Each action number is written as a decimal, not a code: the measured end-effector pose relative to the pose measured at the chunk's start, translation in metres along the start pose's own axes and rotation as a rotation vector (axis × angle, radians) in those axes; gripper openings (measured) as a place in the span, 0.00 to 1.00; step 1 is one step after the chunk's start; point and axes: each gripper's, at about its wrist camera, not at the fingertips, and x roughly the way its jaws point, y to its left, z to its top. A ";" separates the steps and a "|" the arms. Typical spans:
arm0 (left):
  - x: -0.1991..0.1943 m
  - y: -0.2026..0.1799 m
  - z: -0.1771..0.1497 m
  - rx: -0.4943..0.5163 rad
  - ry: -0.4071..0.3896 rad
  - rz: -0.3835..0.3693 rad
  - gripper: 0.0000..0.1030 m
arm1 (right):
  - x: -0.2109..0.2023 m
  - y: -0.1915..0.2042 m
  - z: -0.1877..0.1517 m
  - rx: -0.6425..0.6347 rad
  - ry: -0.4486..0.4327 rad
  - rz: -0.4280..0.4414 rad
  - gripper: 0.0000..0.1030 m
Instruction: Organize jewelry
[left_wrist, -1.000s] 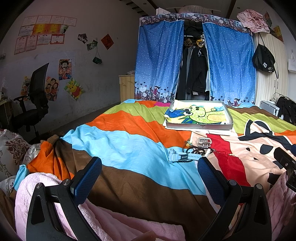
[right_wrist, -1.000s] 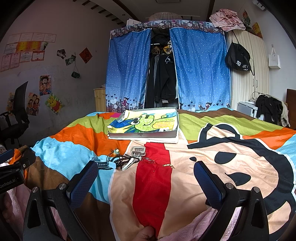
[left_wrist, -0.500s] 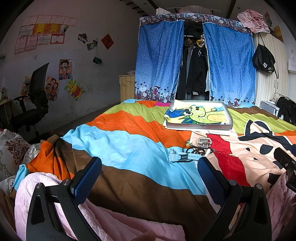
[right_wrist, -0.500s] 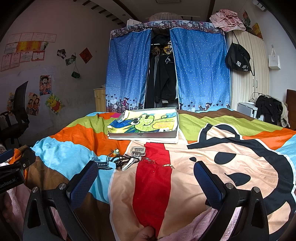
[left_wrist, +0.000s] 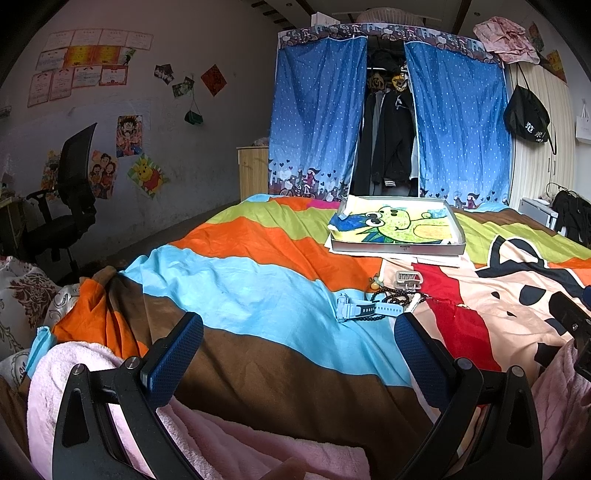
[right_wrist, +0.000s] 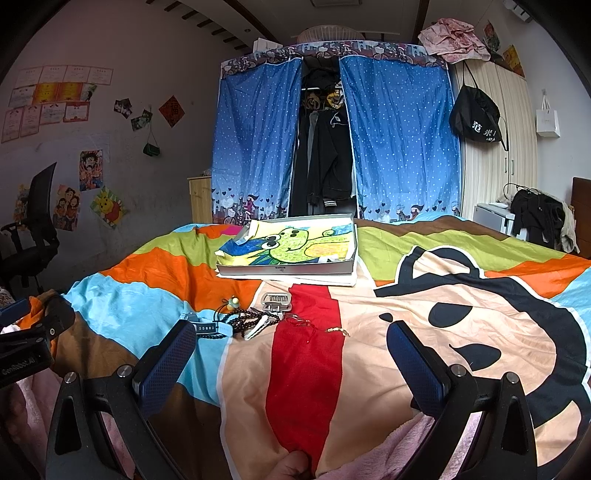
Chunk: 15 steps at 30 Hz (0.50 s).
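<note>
1. Left wrist view. The left gripper (left_wrist: 298, 343) hangs low over the near edge of the bed (left_wrist: 258, 280), fingers (left_wrist: 173, 360) spread wide, nothing between them. A pink towel (left_wrist: 110, 398) lies under it.
2. Same view. The jewelry lies in a small heap near the middle of the bed: a pale blue watch (left_wrist: 364, 309) on the blue stripe, dark beads (left_wrist: 391, 297) touching it, a silver clasp (left_wrist: 407, 277) just beyond, toward the far edge.
3. Same view. A shallow grey tray (left_wrist: 397, 250) sits toward the far edge. It holds a sheet with a green cartoon drawing (left_wrist: 395, 223); no jewelry shows in it. White papers stick out from under it.
4. Right wrist view. The right gripper (right_wrist: 291, 356) hangs over the near edge, fingers (right_wrist: 415, 363) wide apart and empty.
5. Same view. Ahead and left of the fingers lie the watch (right_wrist: 207, 326), beads (right_wrist: 251, 317), a white clip (right_wrist: 258, 326) and the clasp (right_wrist: 275, 300); a thin red chain (right_wrist: 301, 323) and a small gold piece (right_wrist: 338, 330) lie just right of them, on and beside the red stripe.
6. Same view. The tray (right_wrist: 288, 269) stands beyond the heap, well apart from both grippers; the drawing (right_wrist: 295, 242) fills it.
</note>
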 end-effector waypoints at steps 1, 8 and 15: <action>0.005 -0.005 0.001 0.000 0.003 0.001 0.98 | 0.000 0.000 0.000 0.001 0.001 0.001 1.00; 0.016 -0.006 0.002 -0.004 0.063 -0.001 0.98 | 0.002 -0.004 0.002 0.025 0.017 0.015 1.00; 0.050 0.001 0.014 -0.034 0.187 -0.025 0.98 | 0.022 -0.016 0.015 0.084 0.062 0.110 1.00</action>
